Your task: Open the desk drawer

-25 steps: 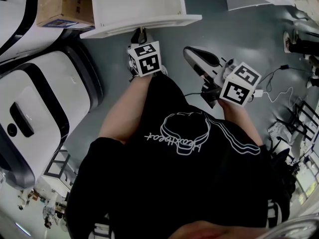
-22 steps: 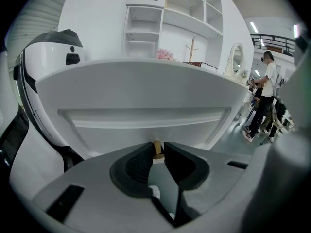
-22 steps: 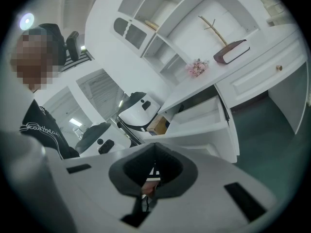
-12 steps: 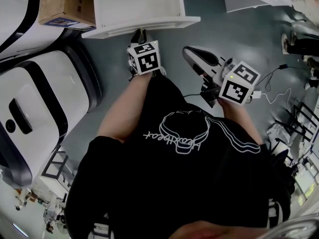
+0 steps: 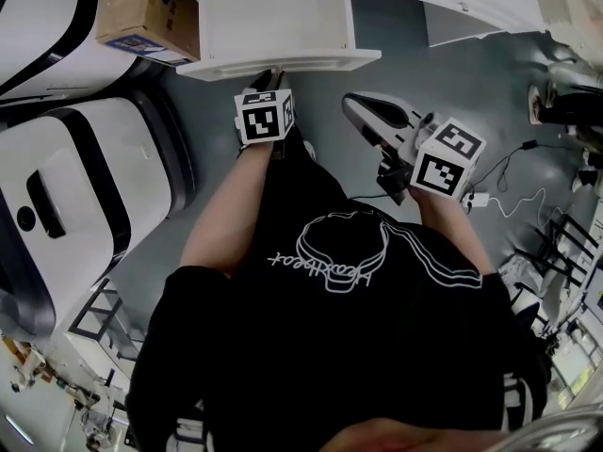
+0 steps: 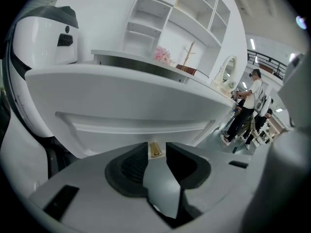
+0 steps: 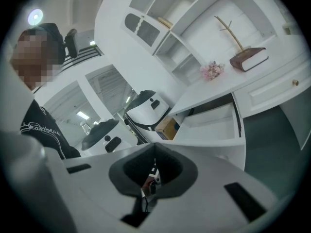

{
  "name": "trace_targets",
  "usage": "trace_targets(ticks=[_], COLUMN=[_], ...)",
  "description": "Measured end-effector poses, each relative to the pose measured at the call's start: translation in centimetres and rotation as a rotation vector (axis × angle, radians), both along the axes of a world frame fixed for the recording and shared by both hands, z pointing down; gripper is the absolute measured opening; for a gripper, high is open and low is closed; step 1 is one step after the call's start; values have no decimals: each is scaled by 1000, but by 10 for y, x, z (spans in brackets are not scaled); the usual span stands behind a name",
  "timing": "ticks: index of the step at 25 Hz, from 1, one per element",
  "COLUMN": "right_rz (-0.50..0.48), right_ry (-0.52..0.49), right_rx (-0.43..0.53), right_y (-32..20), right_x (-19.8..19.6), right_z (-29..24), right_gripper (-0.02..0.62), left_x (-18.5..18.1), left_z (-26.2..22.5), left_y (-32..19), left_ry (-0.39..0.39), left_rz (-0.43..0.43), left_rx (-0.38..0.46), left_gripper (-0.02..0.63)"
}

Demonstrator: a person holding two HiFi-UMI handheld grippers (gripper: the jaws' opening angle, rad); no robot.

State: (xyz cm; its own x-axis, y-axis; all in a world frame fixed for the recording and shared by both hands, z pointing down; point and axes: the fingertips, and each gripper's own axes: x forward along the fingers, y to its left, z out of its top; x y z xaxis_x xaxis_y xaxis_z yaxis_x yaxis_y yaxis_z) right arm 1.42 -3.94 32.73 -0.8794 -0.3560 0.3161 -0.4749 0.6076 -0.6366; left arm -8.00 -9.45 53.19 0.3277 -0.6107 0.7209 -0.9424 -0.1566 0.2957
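Room: grey floor (image 5: 452, 73) is stretching beneath a white desk unit; white shelving (image 6: 170, 18) is rising behind the desk top (image 6: 146, 62), beyond the left gripper.
Drawer: desk drawer (image 5: 283, 62) is standing pulled out from the desk. Its front panel is sitting directly ahead of the left gripper's tips and filling most of the left gripper view.
Knob: small brass knob (image 6: 155, 149) on the drawer front is sitting between the left gripper's jaws.
Left gripper (image 5: 270, 78): is pointing down at the drawer's front edge. Its jaws have just been opening and are standing partly apart. The knob is in the gap with a sliver of space on either side, so the pads are not pressing on it.
Right gripper (image 5: 356, 104): is hovering to the right of the left gripper, apart from the drawer and over the floor. Its jaws are resting together pad to pad, gripping nothing.
Cardboard box (image 5: 146, 12): is lying just left of the drawer, ahead and left of the left gripper.
White machines (image 5: 66, 205): are standing further left of the left gripper, on the floor.
Desk top items: book (image 7: 249, 58) and pink flowers (image 7: 212, 71) are sitting above and ahead of the right gripper.
Background: people (image 6: 248, 106) are standing far off, right of the left gripper.
Operator: black shirt (image 5: 358, 328) is showing behind both grippers.
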Motion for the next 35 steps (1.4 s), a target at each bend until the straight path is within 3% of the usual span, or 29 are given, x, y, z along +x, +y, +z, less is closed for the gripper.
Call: trace_targets(ticks=[2,6,13,16,21,23,25,35], right_rz=[-21,-51,-96,-110,-136,-136,-134,-123], right_ry=[1,-7,-17,-59,-184,-188,-189,-183], right_rx=[37,113,277,347,420,454,479,520], right_y=[-3,-13,-26,-25,-17,-15,-13,-12], right_x=[-4,-12,-5,-4,-13,-15,-15,-16], right_z=[-10,-36,-99,-137,-185,-194,-201,-215], right_gripper=[6,6,6,6,6,6,6,6], left_x=[1,12,10,8,17,18,17,25], left_z=[-17,-87,-268,-329,-379,-390,-400,-417], left_y=[5,22,37,46,61,64,65,64], left_ry=[77,315,505,509,521,508,479,427], left_rz=[60,204,365,411,509,514,511,539], left_rx=[17,84,393,503,588,619,648,705], left_gripper=[117,120,120,118,100,33,5,5])
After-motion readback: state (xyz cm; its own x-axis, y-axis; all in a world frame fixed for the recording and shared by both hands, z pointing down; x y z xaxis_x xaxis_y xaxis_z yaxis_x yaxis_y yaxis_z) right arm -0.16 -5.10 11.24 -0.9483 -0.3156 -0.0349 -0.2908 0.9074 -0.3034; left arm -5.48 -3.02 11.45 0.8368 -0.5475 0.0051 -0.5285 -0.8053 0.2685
